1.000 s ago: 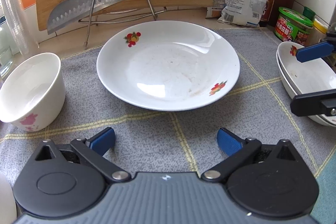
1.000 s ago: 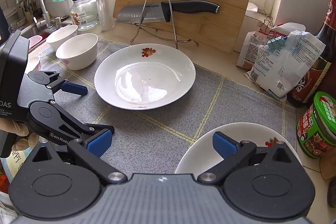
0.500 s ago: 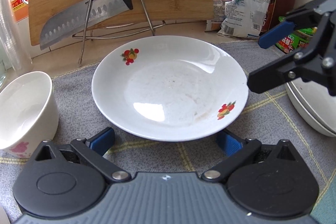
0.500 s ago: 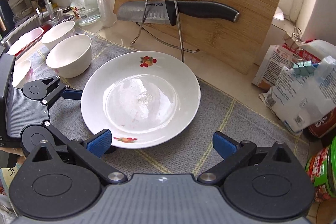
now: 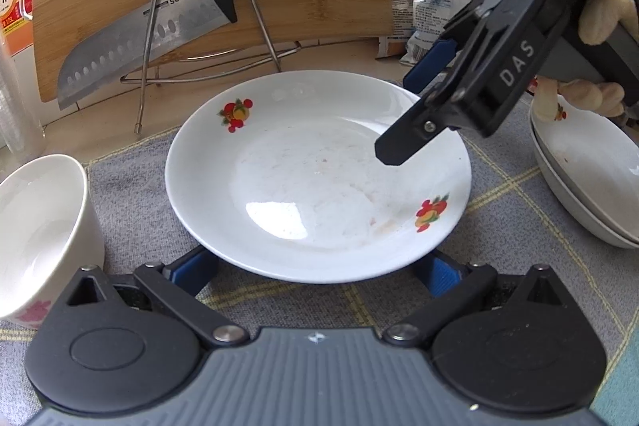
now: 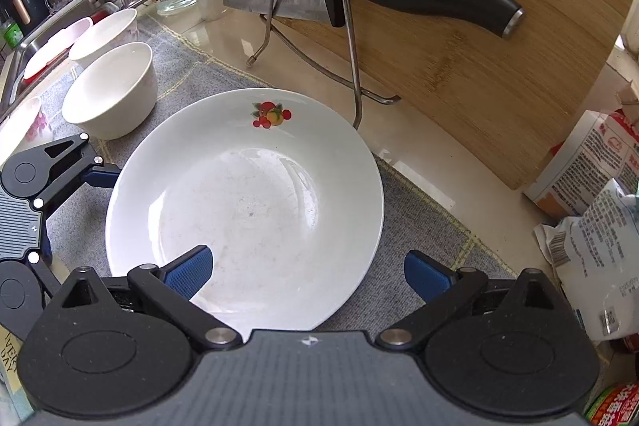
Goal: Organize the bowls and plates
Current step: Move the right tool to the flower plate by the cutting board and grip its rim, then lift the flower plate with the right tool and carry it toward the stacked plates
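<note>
A white plate (image 5: 319,178) (image 6: 247,202) with fruit prints lies on the grey mat. My left gripper (image 5: 317,268) is open, low at the plate's near rim, with both blue pads tucked partly under the edge. It shows at the plate's left side in the right wrist view as the left gripper (image 6: 86,222). My right gripper (image 6: 307,270) is open and straddles the rim: one pad over the plate's inside, the other outside over the mat. In the left wrist view the right gripper (image 5: 411,106) hovers over the plate's right part. Neither touches the plate for certain.
Two stacked plates (image 5: 579,178) sit at the right. White bowls (image 5: 36,234) (image 6: 112,94) stand left of the plate, towards the sink (image 6: 48,38). Behind stand a wire rack (image 6: 311,6) holding a knife (image 5: 191,30), a cutting board (image 6: 479,38) and food bags (image 6: 591,226).
Both grippers closed in on the plate. The left slid forward until its pads reached the near rim. The right swung from the stacked plates leftward over the plate.
</note>
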The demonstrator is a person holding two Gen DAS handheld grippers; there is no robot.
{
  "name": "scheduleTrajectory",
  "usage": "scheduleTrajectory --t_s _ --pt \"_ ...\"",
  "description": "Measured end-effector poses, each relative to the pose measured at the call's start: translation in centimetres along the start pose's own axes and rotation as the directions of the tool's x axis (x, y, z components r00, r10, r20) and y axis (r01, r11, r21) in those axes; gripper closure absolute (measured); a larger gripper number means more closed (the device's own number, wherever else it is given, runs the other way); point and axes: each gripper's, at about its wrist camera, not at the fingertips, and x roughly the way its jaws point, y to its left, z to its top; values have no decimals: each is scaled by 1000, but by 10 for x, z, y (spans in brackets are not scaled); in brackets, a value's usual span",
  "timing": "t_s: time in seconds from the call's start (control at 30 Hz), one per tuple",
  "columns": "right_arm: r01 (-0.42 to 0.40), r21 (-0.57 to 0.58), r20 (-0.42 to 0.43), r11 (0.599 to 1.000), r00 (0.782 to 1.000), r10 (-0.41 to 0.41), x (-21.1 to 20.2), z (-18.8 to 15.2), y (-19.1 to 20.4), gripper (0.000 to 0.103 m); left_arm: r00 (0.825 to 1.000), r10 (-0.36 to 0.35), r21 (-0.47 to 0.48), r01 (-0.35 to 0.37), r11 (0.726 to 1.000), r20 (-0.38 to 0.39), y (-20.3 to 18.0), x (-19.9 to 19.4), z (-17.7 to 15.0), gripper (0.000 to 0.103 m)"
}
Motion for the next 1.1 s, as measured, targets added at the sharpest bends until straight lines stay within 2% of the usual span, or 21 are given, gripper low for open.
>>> scheduleTrajectory --t_s 0.2,0.4,1.1 --pt "-72 4 -29 997 997 72 19 8 -9 0 1000 -9 7 8 1000 11 0 -2 -2 0" --pt "-127 38 8 991 992 127 24 17 -15 0 1000 -9 7 9 1000 18 -1 -3 -3 0" --pt "-208 12 5 978 978 208 36 41 -17 0 999 -24 23 23 999 26 -2 -8 -5 0"
